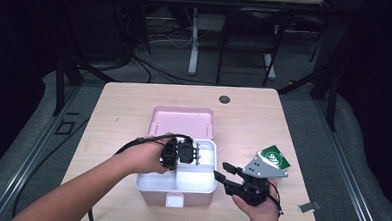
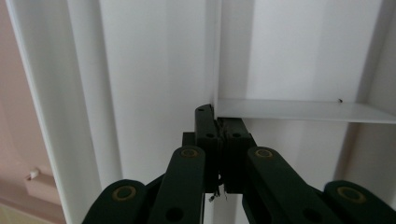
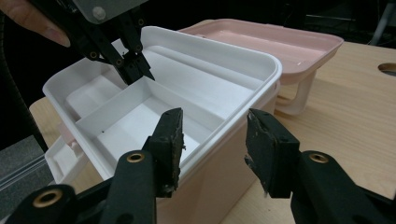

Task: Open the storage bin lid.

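A pink box (image 1: 153,194) stands open at the middle of the table, its lid (image 1: 182,121) lying back behind it. A white tray (image 1: 196,183) with compartments sits in the box. My left gripper (image 1: 186,155) points down into the tray (image 2: 154,70). Its jaws are shut on the top edge of the tray's divider wall (image 2: 289,111), where two walls meet. The right gripper view shows that left gripper (image 3: 135,70) pinching the divider (image 3: 116,100). My right gripper (image 1: 221,171) is at the box's right side. It stands open (image 3: 212,135), one jaw over the tray (image 3: 205,84) and one outside the rim.
A green and white packet (image 1: 278,156) shows just beyond the right gripper's grey plate. A small silver piece (image 1: 308,206) lies near the front right corner. A dark round hole (image 1: 224,99) marks the far part of the table. The box's white latch (image 1: 174,200) faces the front edge.
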`<action>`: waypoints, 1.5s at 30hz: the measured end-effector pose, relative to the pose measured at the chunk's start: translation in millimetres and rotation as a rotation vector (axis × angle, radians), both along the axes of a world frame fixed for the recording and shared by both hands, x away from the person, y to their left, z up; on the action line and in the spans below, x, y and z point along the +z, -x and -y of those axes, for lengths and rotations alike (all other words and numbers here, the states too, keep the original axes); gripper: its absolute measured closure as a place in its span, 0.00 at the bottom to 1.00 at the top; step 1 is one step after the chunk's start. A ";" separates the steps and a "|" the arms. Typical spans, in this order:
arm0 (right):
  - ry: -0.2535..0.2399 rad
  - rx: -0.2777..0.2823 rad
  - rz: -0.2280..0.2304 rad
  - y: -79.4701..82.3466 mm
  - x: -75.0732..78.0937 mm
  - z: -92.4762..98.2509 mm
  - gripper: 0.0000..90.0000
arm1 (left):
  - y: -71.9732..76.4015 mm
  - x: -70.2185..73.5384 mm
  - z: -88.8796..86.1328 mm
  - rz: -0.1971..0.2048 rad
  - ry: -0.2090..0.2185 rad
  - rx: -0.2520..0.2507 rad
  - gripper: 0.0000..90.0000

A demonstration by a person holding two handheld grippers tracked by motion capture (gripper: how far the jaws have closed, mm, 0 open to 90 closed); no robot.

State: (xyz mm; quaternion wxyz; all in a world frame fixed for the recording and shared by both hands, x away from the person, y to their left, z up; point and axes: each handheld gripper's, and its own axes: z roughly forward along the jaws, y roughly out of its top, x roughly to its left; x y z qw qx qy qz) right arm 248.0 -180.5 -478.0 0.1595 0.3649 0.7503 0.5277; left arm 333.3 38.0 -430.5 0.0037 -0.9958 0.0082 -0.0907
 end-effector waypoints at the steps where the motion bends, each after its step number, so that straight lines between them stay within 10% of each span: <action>1: -0.009 -0.004 0.008 0.7 1.8 0.9 0.62 | 1.0 1.9 -0.3 0.002 0.008 0.004 0.98; 16: -0.027 -0.029 0.050 6.2 17.3 12.0 0.61 | -6.6 30.8 -21.2 0.037 0.073 0.091 0.99; 36: -0.017 -0.011 0.007 0.8 5.4 4.4 0.61 | -40.7 37.3 -113.4 -0.037 0.148 0.561 0.99; 45: -0.011 -0.009 -0.003 -0.3 2.5 3.4 0.61 | -46.9 40.1 -150.7 -0.027 0.168 0.670 0.99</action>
